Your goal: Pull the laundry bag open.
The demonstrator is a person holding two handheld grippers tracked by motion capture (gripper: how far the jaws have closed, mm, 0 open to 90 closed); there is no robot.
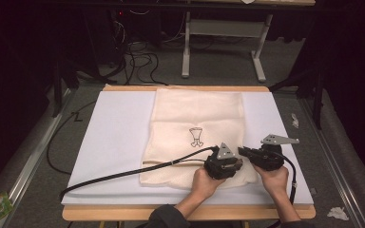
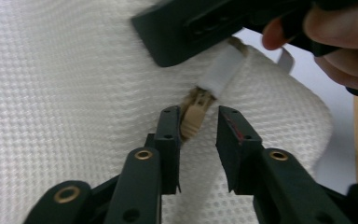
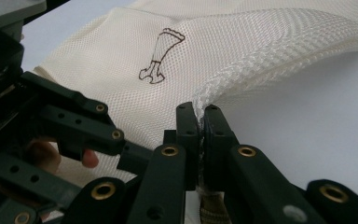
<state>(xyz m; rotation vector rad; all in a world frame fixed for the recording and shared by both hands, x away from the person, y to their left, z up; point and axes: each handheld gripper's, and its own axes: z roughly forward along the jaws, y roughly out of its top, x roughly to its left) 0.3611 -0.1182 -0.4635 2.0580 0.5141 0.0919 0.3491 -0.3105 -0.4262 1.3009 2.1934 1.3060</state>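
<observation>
On the white board (image 1: 114, 142) that covered the table lay a cream mesh bag (image 1: 197, 114), flat and near the middle, with a small dark drawing (image 1: 196, 137) on it. Both hands worked at the bag's near right corner.

The right gripper (image 3: 200, 116) had its two black jaws pressed together on the thick edge of the mesh bag. That edge was lifted a little off the board and bent up like a small hill. So the holding part looked done.

The left gripper (image 2: 199, 128) pointed at a small tan zipper pull (image 2: 193, 114) on the bag. A white tab (image 2: 223, 70) sat just past the pull. The left jaws stood a little apart, one on each side of the pull. One jaw looked to touch it, but the other had a gap beside it. So the pull was between the jaws and not pinched yet. Pinching the pull looked like the next thing, and then the zipper could be slid. How far the zipper was open or shut could not be told from the pictures.

From the high view, the left hand (image 1: 204, 183) and the right hand (image 1: 274, 179) came in from the near edge of the table, close side by side. The two grippers almost met nose to nose, low over the bag's corner. A black cable (image 1: 119, 175) ran off to the left across the board.
</observation>
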